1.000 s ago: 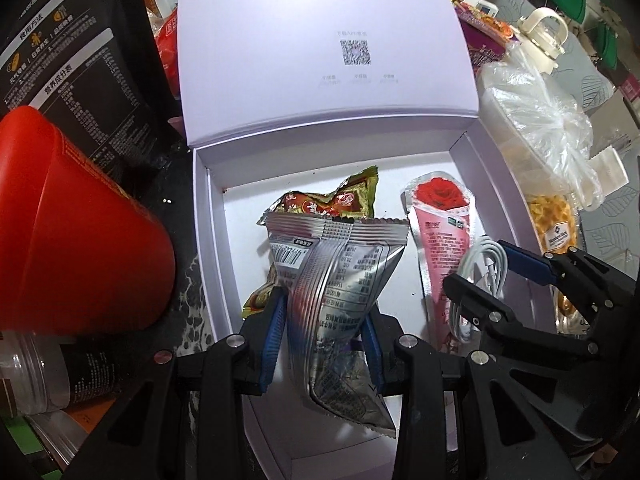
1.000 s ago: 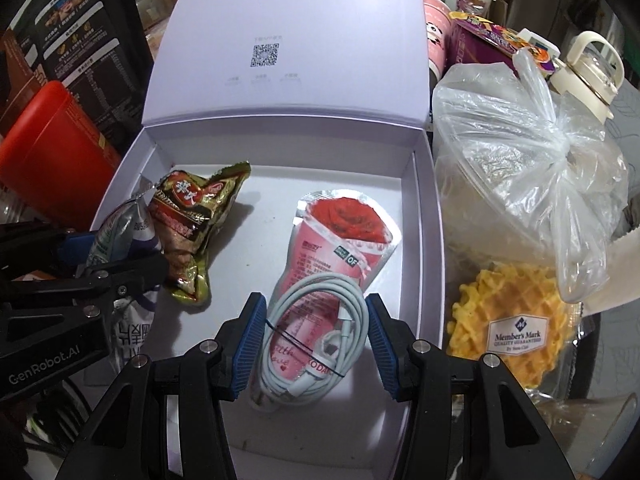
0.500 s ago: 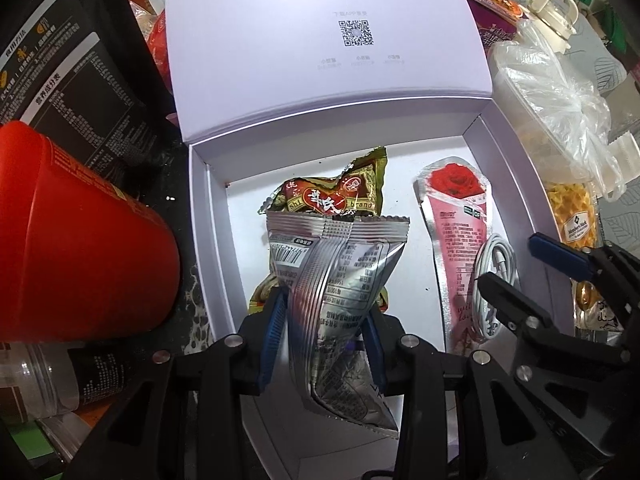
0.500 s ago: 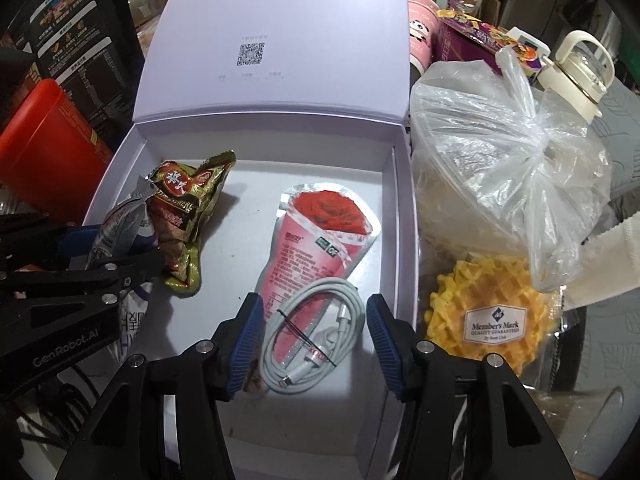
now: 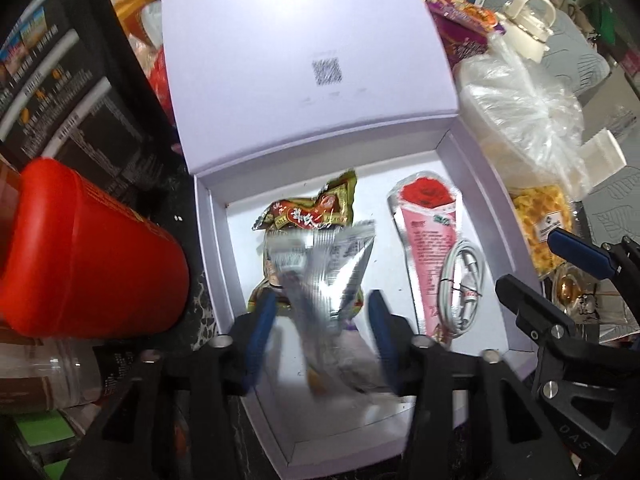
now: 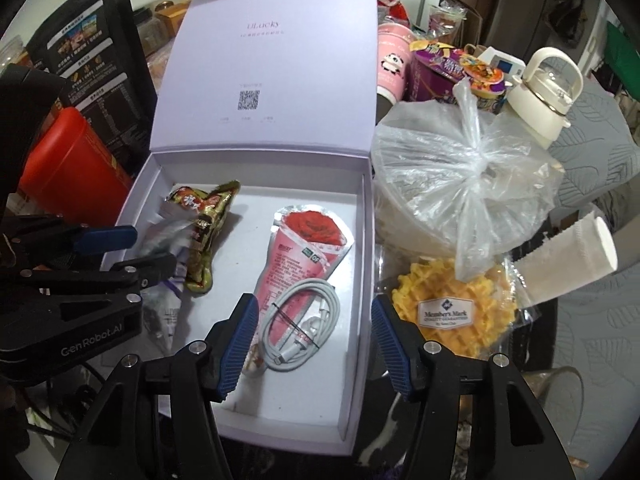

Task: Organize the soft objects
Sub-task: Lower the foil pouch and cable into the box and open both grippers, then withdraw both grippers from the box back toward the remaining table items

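The lavender box (image 6: 362, 264) sits open on the crowded table, its lid (image 6: 276, 60) standing up at the back and its walls hemmed by a red tub (image 5: 88, 248) on one side and a tied plastic bag (image 6: 460, 184) on the other. The left hand-held gripper (image 5: 320, 312) hangs over the box's near-left corner with its jaws opening; the silver packet (image 5: 324, 268) is blurred between them, its pads clear of it, on top of the brown snack packet (image 5: 312, 212). The right hand-held gripper (image 6: 314, 330) is also opening, above the white cable (image 6: 304, 320) coiled on the pink rose pouch (image 6: 308, 248), touching neither. The middle floor of the box lies bare. Only the right view shows the waffle pack (image 6: 448, 312) just outside the wall.
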Tool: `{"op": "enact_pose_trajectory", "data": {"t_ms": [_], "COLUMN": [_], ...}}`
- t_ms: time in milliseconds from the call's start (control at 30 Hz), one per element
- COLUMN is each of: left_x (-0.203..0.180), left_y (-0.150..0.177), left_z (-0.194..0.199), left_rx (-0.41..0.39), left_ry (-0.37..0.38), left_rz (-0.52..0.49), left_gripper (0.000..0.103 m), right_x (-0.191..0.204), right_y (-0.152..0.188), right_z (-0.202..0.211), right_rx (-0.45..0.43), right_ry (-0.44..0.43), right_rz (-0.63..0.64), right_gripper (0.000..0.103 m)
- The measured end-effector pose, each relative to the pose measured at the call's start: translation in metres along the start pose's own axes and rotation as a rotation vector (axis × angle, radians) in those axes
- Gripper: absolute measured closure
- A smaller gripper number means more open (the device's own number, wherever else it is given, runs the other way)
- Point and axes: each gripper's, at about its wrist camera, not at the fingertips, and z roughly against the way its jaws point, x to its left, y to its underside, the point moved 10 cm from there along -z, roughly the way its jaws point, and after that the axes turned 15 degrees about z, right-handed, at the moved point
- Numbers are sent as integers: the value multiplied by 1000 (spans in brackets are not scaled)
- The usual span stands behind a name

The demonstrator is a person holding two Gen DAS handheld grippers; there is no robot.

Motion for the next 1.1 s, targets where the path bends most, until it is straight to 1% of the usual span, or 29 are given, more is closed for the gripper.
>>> {"op": "enact_pose_trajectory", "data": {"t_ms": [67, 167, 267, 300, 333, 500, 733, 967, 1100], "left_x": [-4, -11, -14, 2, 4, 7, 8, 5, 3], "left_y": [-1, -3, -5, -8, -9, -15, -19, -17, -11], "left_z": [8, 25, 38, 43, 49, 84, 122, 167, 194], "left_rx": [-21, -66, -82, -88, -96, -146, -214, -286, -332], "left_ry": [-3, 1, 8, 13, 15, 27, 48, 70, 88], "left_rz": [-9, -18, -20, -20, -20, -16, -20, -21, -19], "left_gripper": [24, 24, 24, 24, 24, 24, 24, 24, 24], "right_x": [-1, -3, -5, -5, -6, -7, -8, -7, -4], "right_y": [-1, 1, -2, -3, -4, -6, -11, -12, -8], "right_z": [9, 19, 32, 36, 42, 68, 109, 151, 176], "right_rx": [-10, -26, -42, -49, -59, -102, -171, -241, -276], "right_ry": [10, 22, 36, 41, 49, 74, 109, 134, 150], "right_rz": [1, -8, -17, -18, -20, -22, -31, -44, -55], "right_gripper": [42, 42, 42, 42, 42, 41, 39, 39, 36]}}
